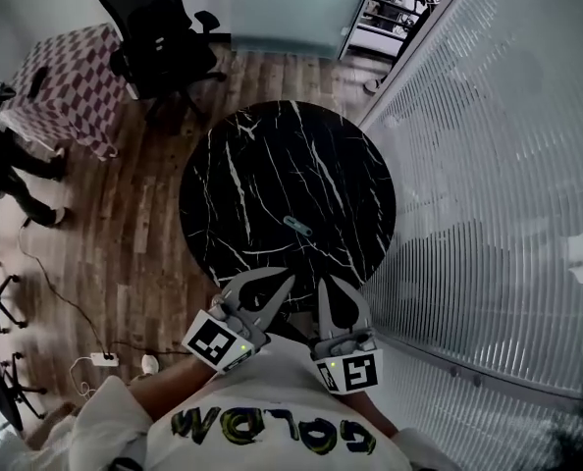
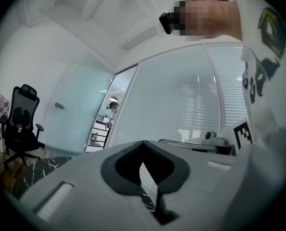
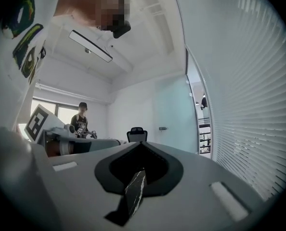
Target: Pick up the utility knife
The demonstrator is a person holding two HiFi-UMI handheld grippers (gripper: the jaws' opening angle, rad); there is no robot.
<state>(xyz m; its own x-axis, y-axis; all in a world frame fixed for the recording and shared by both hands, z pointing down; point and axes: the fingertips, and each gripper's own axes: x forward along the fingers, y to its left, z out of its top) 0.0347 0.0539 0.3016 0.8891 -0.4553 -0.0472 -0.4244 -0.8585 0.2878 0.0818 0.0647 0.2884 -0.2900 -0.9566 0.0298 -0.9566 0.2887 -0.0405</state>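
Utility knife [image 1: 297, 227] lies flat on the round black marble worktop [image 1: 235, 155], toward its near edge, untouched. Nothing of the pickup is done yet: approach, grasp and lift all remain.

Left claw [image 1: 286, 281] and right claw [image 1: 327, 285] are both pressed together and empty, just short of the worktop's edge, near the knife.

Writing: shirt [image 1: 272, 430] lettering, part reads like "GOLD". No label legible on the knife.

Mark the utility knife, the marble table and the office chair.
utility knife [image 1: 297, 228]: head view, middle of its body.
marble table [image 1: 242, 165]: head view, bare top, left half.
office chair [image 1: 159, 37]: head view, middle of the chair.
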